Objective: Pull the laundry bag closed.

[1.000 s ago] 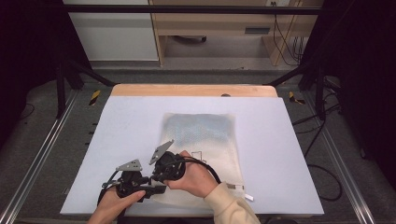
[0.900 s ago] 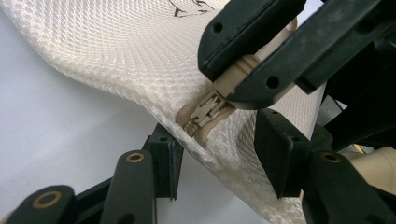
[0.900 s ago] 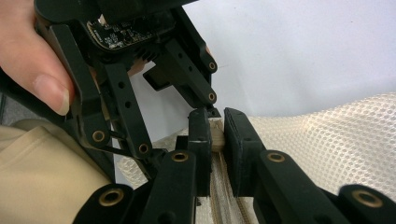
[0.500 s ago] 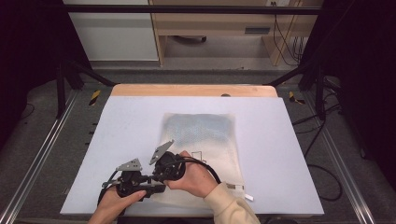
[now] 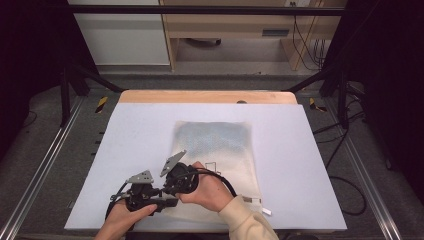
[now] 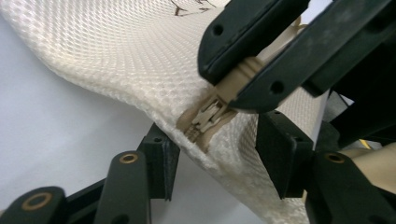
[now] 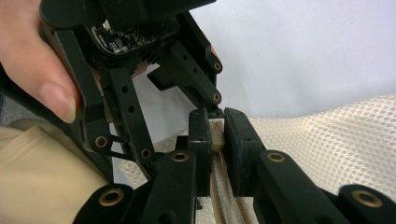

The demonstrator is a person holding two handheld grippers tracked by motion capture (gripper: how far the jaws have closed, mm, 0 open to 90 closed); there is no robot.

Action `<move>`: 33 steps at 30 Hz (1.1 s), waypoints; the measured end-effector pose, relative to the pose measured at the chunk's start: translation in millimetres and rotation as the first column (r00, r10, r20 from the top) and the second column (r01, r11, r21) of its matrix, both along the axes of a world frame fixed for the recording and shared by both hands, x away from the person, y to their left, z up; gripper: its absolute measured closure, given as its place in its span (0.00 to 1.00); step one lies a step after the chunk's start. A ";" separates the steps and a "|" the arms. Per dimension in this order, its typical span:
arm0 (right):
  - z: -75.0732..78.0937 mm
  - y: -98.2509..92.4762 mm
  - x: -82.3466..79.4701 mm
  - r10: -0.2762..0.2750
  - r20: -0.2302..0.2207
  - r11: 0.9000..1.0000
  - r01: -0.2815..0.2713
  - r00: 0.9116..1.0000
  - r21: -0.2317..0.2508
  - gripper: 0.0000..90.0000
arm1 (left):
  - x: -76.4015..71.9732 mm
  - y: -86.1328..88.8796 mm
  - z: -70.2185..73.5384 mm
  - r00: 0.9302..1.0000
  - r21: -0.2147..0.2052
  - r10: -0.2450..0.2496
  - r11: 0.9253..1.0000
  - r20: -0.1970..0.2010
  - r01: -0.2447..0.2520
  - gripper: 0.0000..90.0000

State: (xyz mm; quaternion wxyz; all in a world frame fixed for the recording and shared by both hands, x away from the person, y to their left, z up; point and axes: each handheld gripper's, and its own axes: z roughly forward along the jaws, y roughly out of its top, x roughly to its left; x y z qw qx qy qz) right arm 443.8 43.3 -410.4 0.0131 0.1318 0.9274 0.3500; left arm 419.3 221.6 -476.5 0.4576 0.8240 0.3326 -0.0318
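A cream mesh bag (image 5: 215, 145) lies on the white table (image 5: 325, 165), its near edge lifted. In the left gripper view, my right gripper (image 6: 233, 79) comes in from the upper right, shut on the beige zipper pull (image 6: 243, 74). The right gripper view has the same pull (image 7: 215, 133) pinched between the two pads of that gripper (image 7: 215, 126). My left gripper (image 6: 219, 158) straddles the bag's zipper end (image 6: 210, 114). Its jaws have just been closing a little, with the fabric between them but not clearly squeezed. Both grippers meet at the bag's near left corner (image 5: 170, 197).
A small white tag (image 5: 265, 211) hangs at the bag's near right corner. A wooden strip (image 5: 210, 96) borders the table's far edge. Metal rails (image 5: 45, 165) run along both sides, and a cabinet stands beyond the table.
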 end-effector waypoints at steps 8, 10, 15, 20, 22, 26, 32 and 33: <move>0.3 -0.6 0.1 0.007 0.006 1.000 -0.007 1.000 0.000 0.91 | 5.0 -0.7 -1.8 1.000 0.007 -0.009 1.000 -0.016 0.009 0.67; -0.1 -0.3 -0.1 0.003 0.005 1.000 -0.003 1.000 0.000 0.91 | 7.4 -2.6 -2.7 1.000 0.017 -0.010 1.000 -0.018 0.010 0.71; 0.9 -2.4 0.2 0.008 0.009 1.000 -0.008 1.000 -0.010 0.91 | 7.6 -1.1 -1.5 1.000 0.024 -0.006 1.000 -0.014 0.006 0.82; -1.3 -4.1 -0.4 0.005 0.004 1.000 -0.005 1.000 -0.009 0.91 | 8.8 0.2 -2.5 0.999 0.018 -0.007 1.000 -0.041 0.008 0.88; -3.2 -5.0 -0.3 0.011 0.010 1.000 -0.010 1.000 -0.015 0.91 | 9.2 0.9 -2.1 0.999 0.021 -0.002 1.000 -0.039 0.003 0.89; -4.4 -7.4 -1.2 0.004 0.022 1.000 -0.003 1.000 -0.030 0.91 | 9.3 2.3 0.1 1.000 0.017 0.001 1.000 -0.026 -0.001 0.91; -7.5 -6.6 -3.4 0.025 0.043 0.997 -0.021 0.999 -0.078 0.91 | 8.2 0.7 0.2 1.000 0.035 0.001 0.999 -0.019 0.000 0.91; -7.8 -6.5 -3.7 0.026 0.049 0.996 -0.022 0.998 -0.086 0.91 | 7.8 0.1 0.3 1.000 0.037 0.004 0.999 -0.018 -0.003 0.91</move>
